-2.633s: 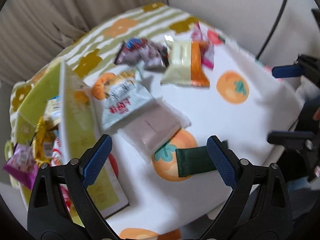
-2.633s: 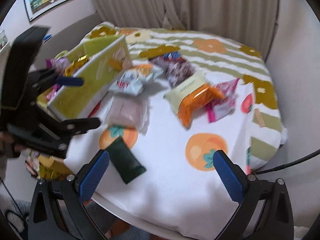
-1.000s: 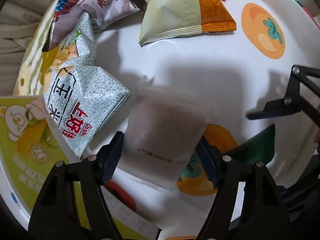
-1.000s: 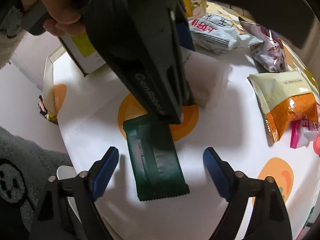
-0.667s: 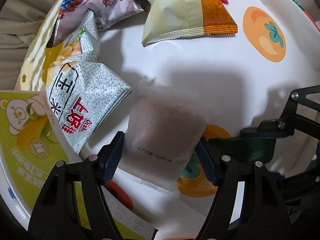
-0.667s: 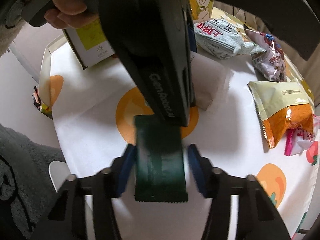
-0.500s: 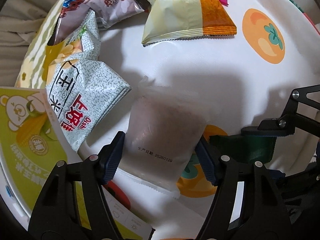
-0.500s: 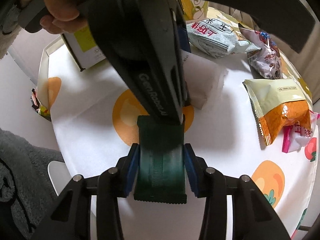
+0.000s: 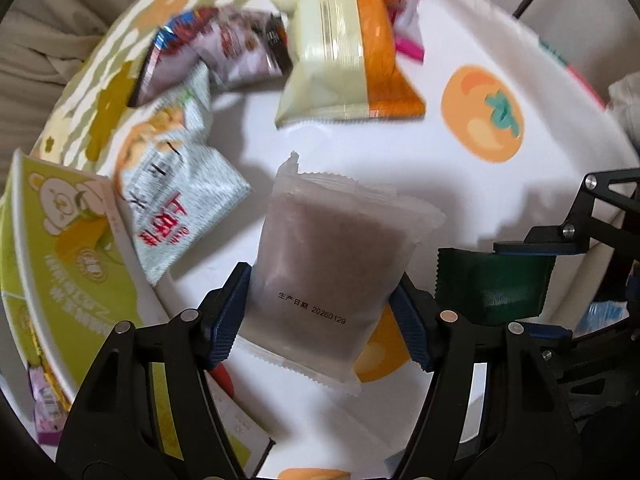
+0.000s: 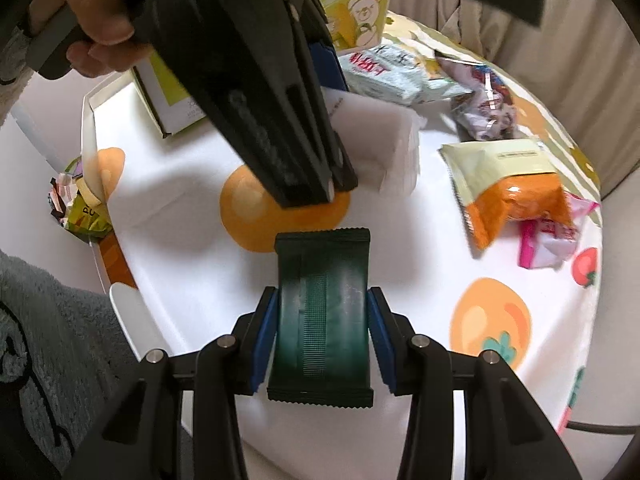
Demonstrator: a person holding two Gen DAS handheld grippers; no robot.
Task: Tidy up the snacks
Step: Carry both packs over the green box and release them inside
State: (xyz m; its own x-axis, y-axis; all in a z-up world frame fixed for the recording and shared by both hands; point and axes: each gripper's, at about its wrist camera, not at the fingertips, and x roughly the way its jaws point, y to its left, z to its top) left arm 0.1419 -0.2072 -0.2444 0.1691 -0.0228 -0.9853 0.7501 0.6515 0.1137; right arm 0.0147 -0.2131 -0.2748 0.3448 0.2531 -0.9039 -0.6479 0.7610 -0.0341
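Note:
My left gripper point(image 9: 322, 314) is shut on a frosted clear packet with a brown filling point(image 9: 332, 264) and holds it off the table. The packet also shows in the right wrist view point(image 10: 384, 152), partly behind the left gripper's black body point(image 10: 272, 112). My right gripper point(image 10: 322, 334) is shut on a dark green snack bar point(image 10: 322, 316), lifted above the tablecloth. That bar shows in the left wrist view point(image 9: 494, 284) at the right. A yellow-green bear-print box point(image 9: 60, 256) stands open at the left and shows in the right wrist view point(image 10: 360, 12) at the top.
On the round table's persimmon-print cloth point(image 9: 480, 116) lie a white-and-red rice cracker bag point(image 9: 176, 200), a purple bag point(image 9: 216, 52), a cream-and-orange bag point(image 9: 344, 56) and a pink packet point(image 10: 548, 236). Small wrappers point(image 10: 76, 208) lie past the table's left edge. Curtains hang behind.
Both grippers have lifted with their packets. The left wrist view has pulled back from the table and the far snacks blur. The right gripper was closed on the green bar half a second ago.

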